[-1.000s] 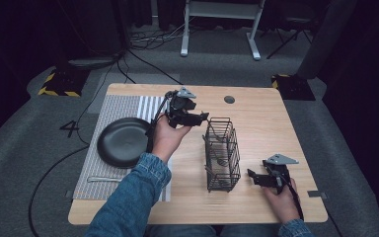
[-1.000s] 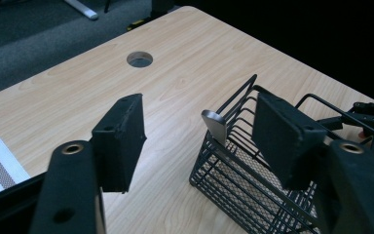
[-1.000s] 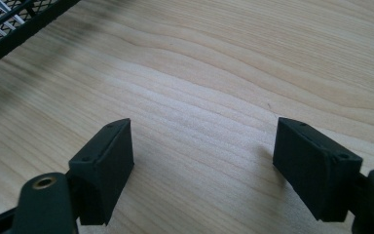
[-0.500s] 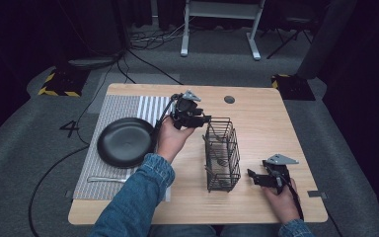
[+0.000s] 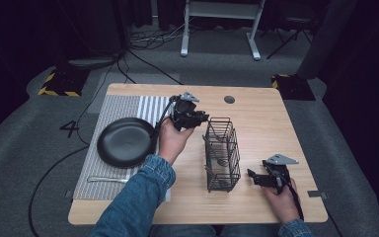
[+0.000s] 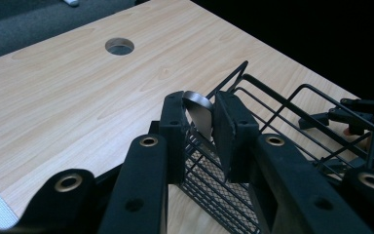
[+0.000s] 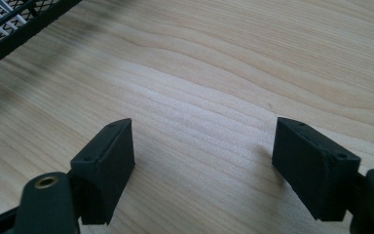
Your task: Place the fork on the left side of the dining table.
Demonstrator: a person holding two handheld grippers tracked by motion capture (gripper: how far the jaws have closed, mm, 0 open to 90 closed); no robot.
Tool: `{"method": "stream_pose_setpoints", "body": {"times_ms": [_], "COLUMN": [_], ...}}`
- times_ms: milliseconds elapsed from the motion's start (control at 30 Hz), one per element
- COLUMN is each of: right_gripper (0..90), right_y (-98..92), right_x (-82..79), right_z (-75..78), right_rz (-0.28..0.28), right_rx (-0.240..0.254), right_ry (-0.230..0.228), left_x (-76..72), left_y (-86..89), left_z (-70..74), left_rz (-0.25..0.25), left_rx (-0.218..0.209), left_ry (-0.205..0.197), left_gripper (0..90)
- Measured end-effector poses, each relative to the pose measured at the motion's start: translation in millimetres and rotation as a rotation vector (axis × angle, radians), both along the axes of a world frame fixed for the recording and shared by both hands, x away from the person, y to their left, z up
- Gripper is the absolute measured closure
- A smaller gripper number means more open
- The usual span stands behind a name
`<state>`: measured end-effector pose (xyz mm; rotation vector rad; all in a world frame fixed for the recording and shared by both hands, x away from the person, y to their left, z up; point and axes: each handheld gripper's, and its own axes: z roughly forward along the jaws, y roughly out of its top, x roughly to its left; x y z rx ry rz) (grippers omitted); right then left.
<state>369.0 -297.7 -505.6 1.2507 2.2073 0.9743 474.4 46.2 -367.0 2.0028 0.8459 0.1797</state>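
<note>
"Honestly, how firm is that hold?"

"Not very, I'd judge. My left gripper has just been closing its jaws, and they now pinch the rounded top of the metal utensil. I only have its tip, up at the far end of the wire basket; the rest hangs down inside the basket, out of my sight."

"So what worries you?"

"It's smooth, curved metal caught near the pad tips. If I lift at an angle, it could pivot between the pads or slide out and clatter back down."

"And the basket itself?"

"It looks light and stands free on the table. If the utensil catches on a wire on the way up, the whole basket could rise with it or tip over. My jaw is just beside the rim too, so a sideways pull might drag it."

"Can't your other hand steady it?"

"Not from where it is. My right gripper sits low over bare wood with its jaws spread wide and nothing in them, near the basket's near end but apart from it."

"Anything else close by?"

"The black pan on the striped mat is beside my left hand, so a wide swing could clip it."
</note>
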Motion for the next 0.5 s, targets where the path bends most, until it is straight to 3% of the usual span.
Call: {"method": "stream_pose_setpoints", "body": {"times_ms": [133,333,500], "right_gripper": [23.8,23.8,23.9], "right_y": [0.0,0.0,0.0], "right_x": [-0.1,-0.1,-0.2], "right_z": [0.0,0.0,0.0], "right_rz": [0.002,0.002,0.002], "right_rx": [0.000,0.000,0.001], "right_ry": [0.000,0.000,0.000], "left_x": [-0.5,-1.3,-0.9], "left_y": [0.0,-3.8,-6.2], "left_z": [0.5,1.4,3.3], "left_rz": [0.001,0.001,-0.002], "left_rx": [0.004,0.024,0.035], "left_ry": [0.001,-0.010,-0.013], "left_gripper": [75.3,67.1,73.5]}}
